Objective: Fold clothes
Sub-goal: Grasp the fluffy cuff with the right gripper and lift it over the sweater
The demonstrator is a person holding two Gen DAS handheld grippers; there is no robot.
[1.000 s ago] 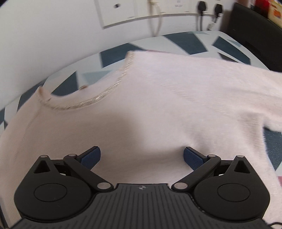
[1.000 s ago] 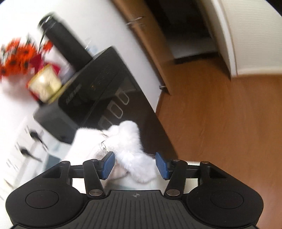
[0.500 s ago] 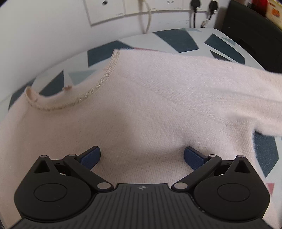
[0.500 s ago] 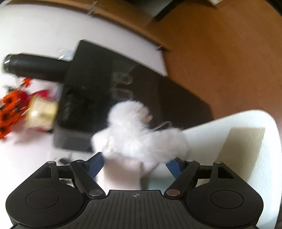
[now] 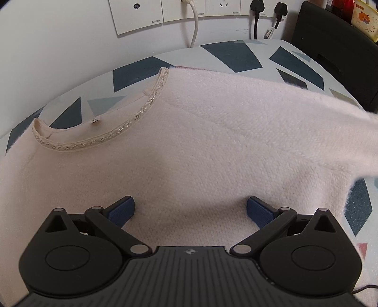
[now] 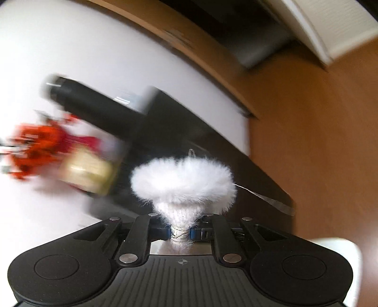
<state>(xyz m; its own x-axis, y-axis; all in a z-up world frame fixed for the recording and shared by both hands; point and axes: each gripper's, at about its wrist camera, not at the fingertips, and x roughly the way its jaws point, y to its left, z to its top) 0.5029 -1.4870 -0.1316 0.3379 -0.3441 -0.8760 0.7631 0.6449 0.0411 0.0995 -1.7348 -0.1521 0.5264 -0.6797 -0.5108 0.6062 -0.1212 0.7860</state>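
Over the table point(image 5: 236, 56), the right hand-held gripper point(image 6: 180, 233) closes, pinching the sweater's cuff point(image 6: 183, 179).

Readable markings, left wrist view only:

- Wall socket plates point(image 5: 139, 14): a small grey brand word at the lower right corner of each plate, too small to spell out.
- Sweater neck tag point(image 5: 94, 121): a white label with a few dark characters, illegible.
- Yellow box point(image 5: 365, 16), top right: a printed orange cartoon figure; lettering not legible.

Right wrist view: blurred, nothing legible.
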